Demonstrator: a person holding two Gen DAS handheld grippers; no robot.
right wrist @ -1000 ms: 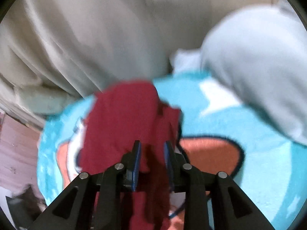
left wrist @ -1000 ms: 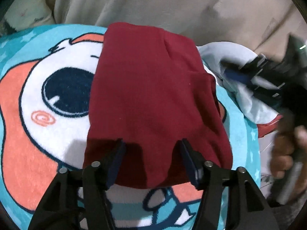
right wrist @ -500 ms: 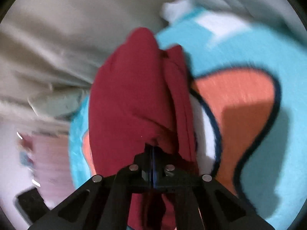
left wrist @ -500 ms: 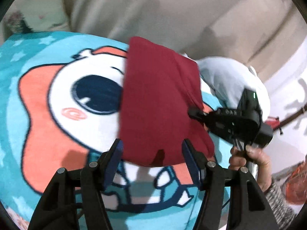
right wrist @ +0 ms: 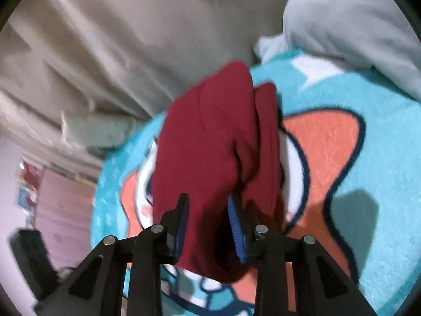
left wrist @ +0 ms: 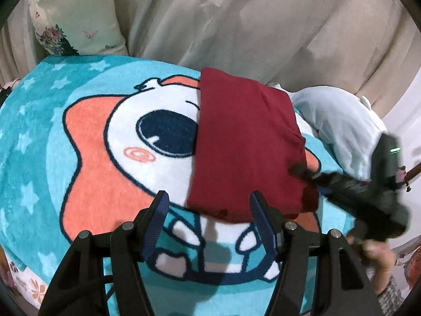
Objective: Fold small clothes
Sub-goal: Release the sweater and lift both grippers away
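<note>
Garment [left wrist: 244,147] folded, flat on blanket [left wrist: 47,137]; left claw [left wrist: 209,220] half open, empty, clear of hem; right claw [right wrist: 208,218] just reopened, pads straddling near fold, not pinching

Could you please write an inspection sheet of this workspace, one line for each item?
Surface: turquoise cartoon blanket with stars, spread flat.
Job's things: dark red garment, folded into a narrow stack, lying on the blanket.
Clutter: pale blue cloth bunched at the blanket's far right edge.
Grippers: left gripper open, nothing between its fingers, near the garment's near edge; right gripper has just been opening, its pads apart over the garment's edge, not pressing it.
Cables: nothing seen.
Surroundings: beige curtain behind; floral pillow at the far left.
</note>
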